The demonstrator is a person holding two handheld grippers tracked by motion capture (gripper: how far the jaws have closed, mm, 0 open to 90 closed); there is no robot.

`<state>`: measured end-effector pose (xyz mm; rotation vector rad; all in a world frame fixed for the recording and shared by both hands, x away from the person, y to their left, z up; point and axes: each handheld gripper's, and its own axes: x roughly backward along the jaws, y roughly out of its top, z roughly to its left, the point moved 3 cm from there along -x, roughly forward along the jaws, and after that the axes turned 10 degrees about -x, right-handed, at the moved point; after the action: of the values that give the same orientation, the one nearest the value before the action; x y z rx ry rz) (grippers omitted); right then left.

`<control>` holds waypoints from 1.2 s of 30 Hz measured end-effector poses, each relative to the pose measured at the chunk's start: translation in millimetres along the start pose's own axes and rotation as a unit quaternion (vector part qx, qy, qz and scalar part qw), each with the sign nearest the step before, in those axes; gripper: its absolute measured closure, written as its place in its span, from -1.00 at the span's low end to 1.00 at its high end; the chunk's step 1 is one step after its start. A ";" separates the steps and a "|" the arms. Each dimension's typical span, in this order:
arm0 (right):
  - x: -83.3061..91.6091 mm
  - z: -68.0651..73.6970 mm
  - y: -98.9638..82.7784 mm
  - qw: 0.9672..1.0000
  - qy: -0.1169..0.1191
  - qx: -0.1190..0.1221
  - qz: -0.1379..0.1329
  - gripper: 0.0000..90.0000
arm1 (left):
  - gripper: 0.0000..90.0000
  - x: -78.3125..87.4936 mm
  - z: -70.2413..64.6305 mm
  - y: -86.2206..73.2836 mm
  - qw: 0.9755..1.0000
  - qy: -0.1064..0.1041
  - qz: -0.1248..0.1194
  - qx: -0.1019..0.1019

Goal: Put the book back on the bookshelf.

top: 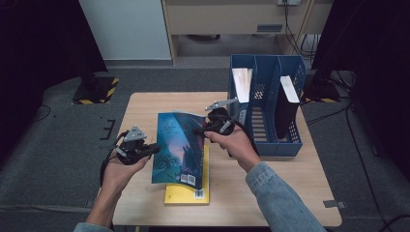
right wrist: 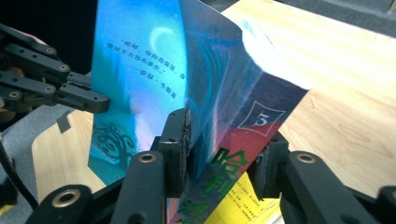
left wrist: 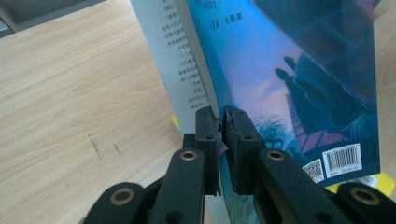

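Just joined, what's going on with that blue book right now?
A person is lifting the blue book off a yellow book on the table. The left hand-held gripper is shut on its back cover's edge, and the right hand-held gripper grips the spine side. A blue file rack stands beyond, two books in its slots.

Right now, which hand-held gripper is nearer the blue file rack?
Right. The right hand-held gripper, gripping the blue book, sits just beside the file rack; the left hand-held gripper clamps the book's far edge.
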<state>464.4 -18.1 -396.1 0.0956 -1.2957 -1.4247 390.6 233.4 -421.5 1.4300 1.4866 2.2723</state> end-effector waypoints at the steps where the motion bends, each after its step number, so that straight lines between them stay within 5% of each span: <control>1: 0.5 0.7 1.3 1.000 -0.002 0.004 -0.002 0.42 | 0.87 -0.8 0.1 0.6 1.000 0.001 0.000 -0.001; 11: 3.2 7.2 11.2 1.000 0.005 0.017 0.008 0.32 | 0.87 -0.1 -0.6 1.0 1.000 0.000 -0.003 -0.001; 15: 4.0 7.0 14.9 1.000 0.003 0.022 0.006 0.46 | 0.86 -0.6 -0.3 1.1 1.000 0.002 -0.004 -0.004; 28: 12.2 19.9 23.8 0.999 0.000 0.052 0.013 0.49 | 0.86 -1.8 0.7 2.4 1.000 0.006 -0.002 -0.002; 36: 19.4 20.5 31.6 0.998 -0.003 0.056 -0.008 0.58 | 0.86 -6.9 4.3 12.0 1.000 0.014 -0.004 -0.006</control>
<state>464.2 -11.4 -354.2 0.1769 -1.3830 -1.3675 402.4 226.4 -416.6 1.3925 1.4816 2.3024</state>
